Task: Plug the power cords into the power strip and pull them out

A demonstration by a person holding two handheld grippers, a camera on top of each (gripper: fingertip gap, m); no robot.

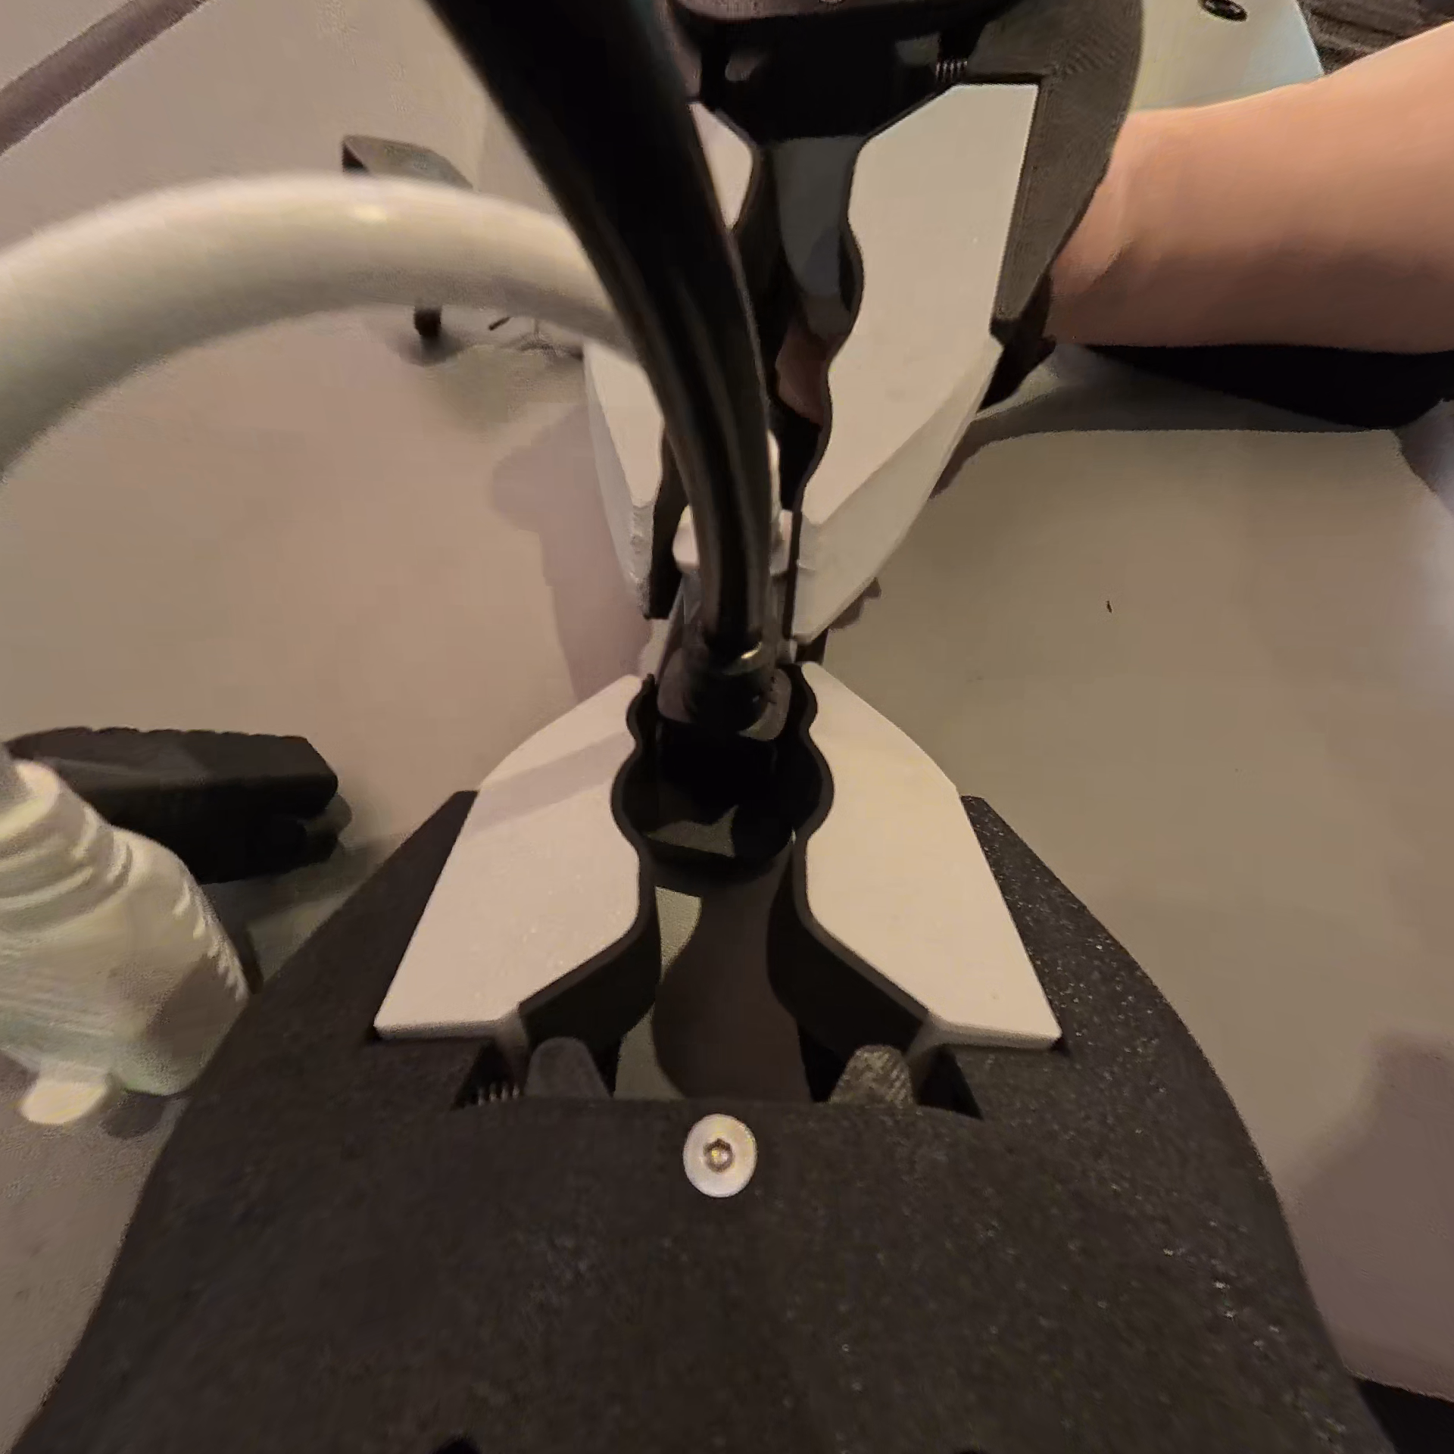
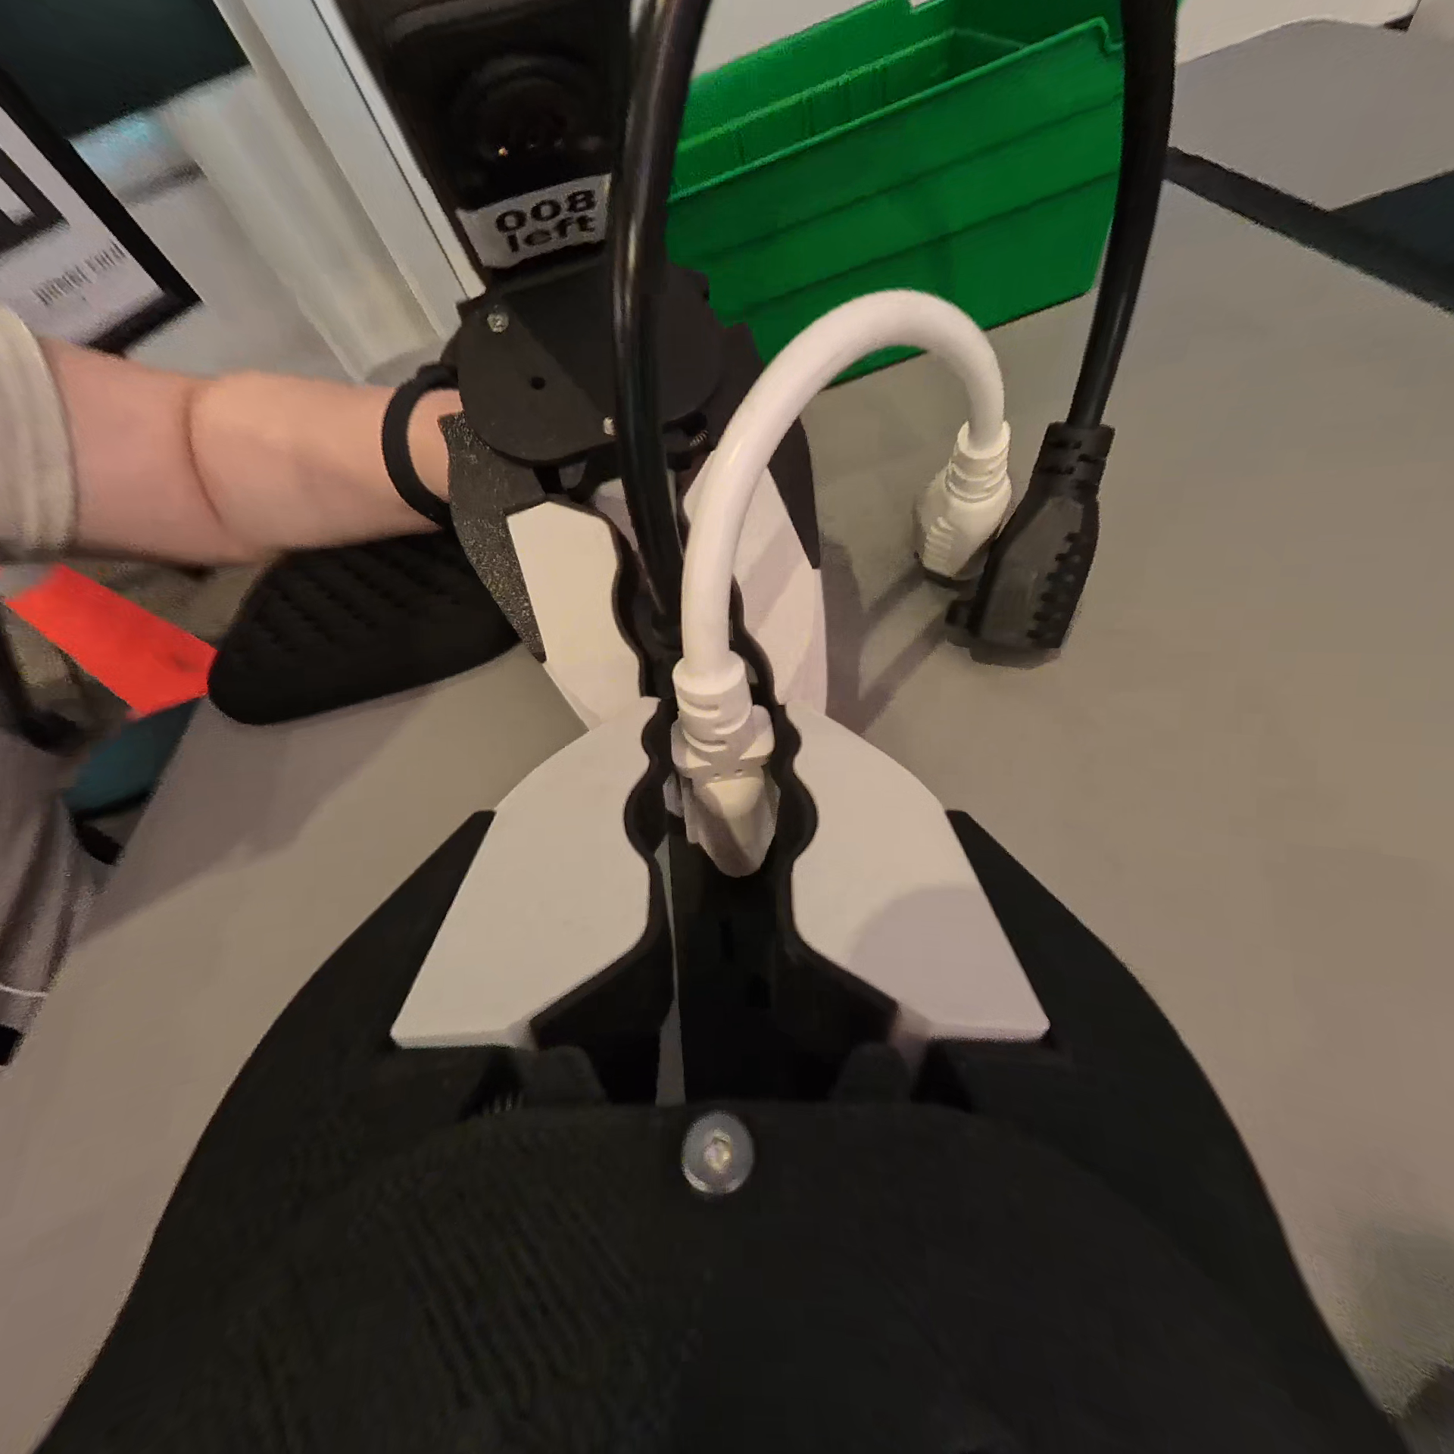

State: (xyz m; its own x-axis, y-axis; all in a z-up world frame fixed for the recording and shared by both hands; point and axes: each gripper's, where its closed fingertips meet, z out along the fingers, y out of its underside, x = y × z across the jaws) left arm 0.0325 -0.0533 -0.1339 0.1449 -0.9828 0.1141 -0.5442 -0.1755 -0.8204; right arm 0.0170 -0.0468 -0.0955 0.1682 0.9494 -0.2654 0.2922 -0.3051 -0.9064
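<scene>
My left gripper (image 1: 720,696) is shut on the black plug (image 1: 708,755) of a black cord (image 1: 629,236) that rises up out of view. My right gripper (image 2: 724,728) is shut on the white plug (image 2: 728,779) of a short white cord (image 2: 826,330). The two grippers face each other tip to tip, and the plugs meet between them. I cannot tell whether the plugs are joined. The right gripper (image 1: 728,621) shows opposite in the left wrist view, the left gripper (image 2: 669,653) in the right wrist view. No power strip is in view.
The white cord's other end (image 2: 964,503) and a black connector (image 2: 1038,543) lie together on the grey table (image 2: 1219,826). They also show in the left wrist view, white (image 1: 102,944) and black (image 1: 197,787). A green bin (image 2: 905,181) stands behind. A black pad (image 2: 354,621) lies under a forearm (image 2: 236,464). Left and right tips are no more than a few centimetres apart.
</scene>
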